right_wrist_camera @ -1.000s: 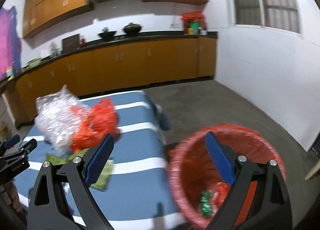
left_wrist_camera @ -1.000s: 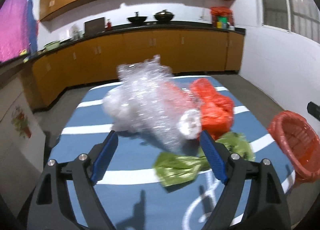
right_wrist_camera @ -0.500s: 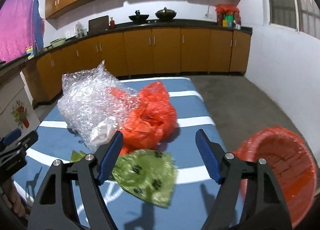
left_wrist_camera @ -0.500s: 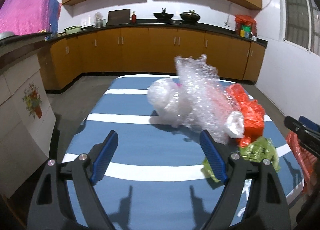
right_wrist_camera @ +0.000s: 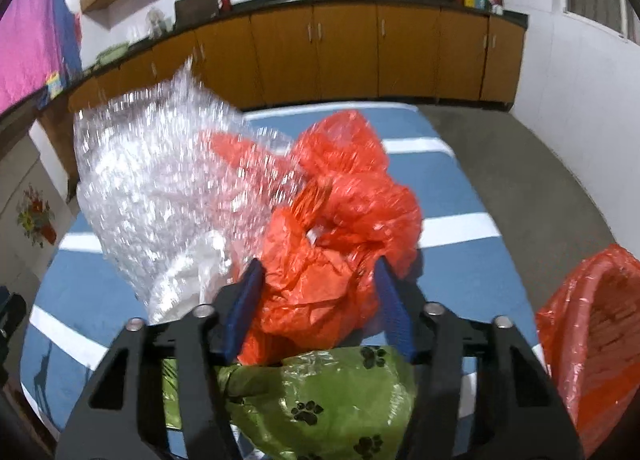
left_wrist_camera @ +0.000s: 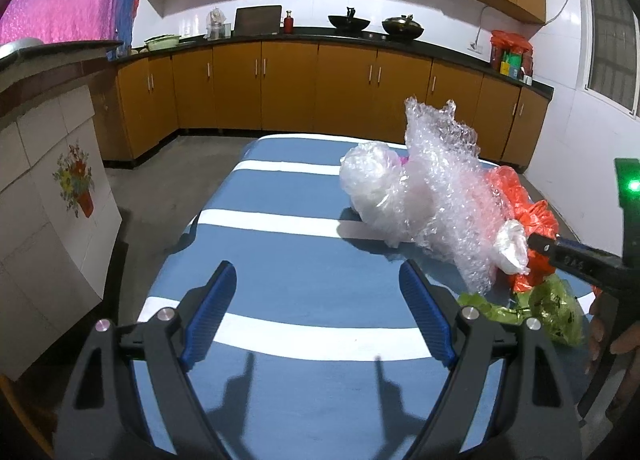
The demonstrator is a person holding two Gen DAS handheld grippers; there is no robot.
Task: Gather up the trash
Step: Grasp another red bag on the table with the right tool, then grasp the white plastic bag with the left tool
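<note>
A heap of trash lies on the blue, white-striped table point(left_wrist_camera: 280, 280): crumpled bubble wrap point(left_wrist_camera: 444, 184) point(right_wrist_camera: 160, 180), a clear plastic bag point(left_wrist_camera: 372, 176), an orange plastic bag point(right_wrist_camera: 340, 212) point(left_wrist_camera: 520, 196) and a green paw-print bag point(right_wrist_camera: 328, 400) point(left_wrist_camera: 556, 308). My right gripper point(right_wrist_camera: 318, 262) is closing its jaws around the orange bag, which fills the gap and touches both pads. The green bag lies under that gripper. One of its fingers point(left_wrist_camera: 568, 258) shows at the heap in the left wrist view. My left gripper point(left_wrist_camera: 316, 266) hovers open over bare cloth, left of the heap, with nothing between its fingers.
A red basket lined with orange plastic point(right_wrist_camera: 592, 320) stands just off the table's right edge. Wooden kitchen cabinets point(left_wrist_camera: 344, 88) run along the back wall behind a strip of grey floor. A tiled counter with a flower decal point(left_wrist_camera: 76, 184) stands left of the table.
The right gripper swung from over the red basket to the heap, sank onto the orange bag and narrowed its jaws around it. The left gripper shifted left, so the heap now sits to its right.
</note>
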